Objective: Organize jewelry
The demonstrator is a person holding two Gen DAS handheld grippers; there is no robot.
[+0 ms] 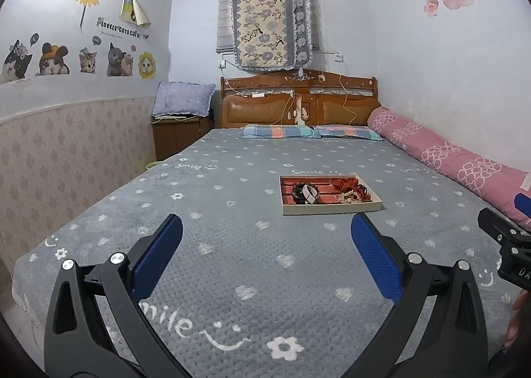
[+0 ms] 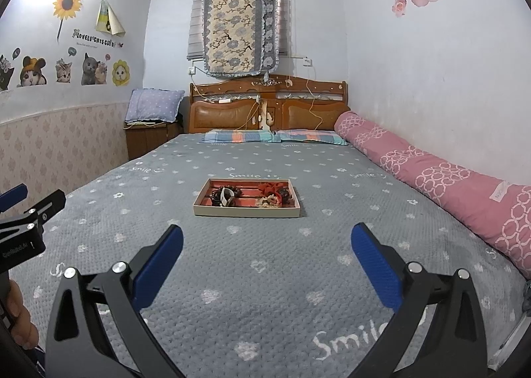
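Grippers: both are held above the near end of a bed covered by a grey bedspread (image 1: 232, 199) printed with white flowers, hearts and "Smile" lettering. The left gripper (image 1: 267, 235) has its blue-padded fingers (image 1: 159, 252) spread wide apart, released, with nothing between them. The right gripper (image 2: 267, 242) is likewise released, its jaws wide and empty. Each gripper shows at the edge of the other's view: the right one at the right edge of the left wrist view, the left one at the left edge of the right wrist view, with part of a hand (image 2: 20, 315) below it.

Jewelry tray (image 2: 247, 211): a shallow rectangular box with pale walls and a red lining, resting flat on the bedspread near the middle of the bed, well ahead of both grippers. Inside, dark bracelets with a white piece (image 2: 224, 197) lie in the left part; a red fabric piece (image 2: 270, 187) and pale beaded items (image 2: 267, 202) lie in the right part. Finer detail cannot be resolved.

A pink rolled quilt (image 2: 431, 175) lies along the right wall. Two striped pillows (image 2: 239, 136) sit against the wooden headboard (image 2: 265, 106).
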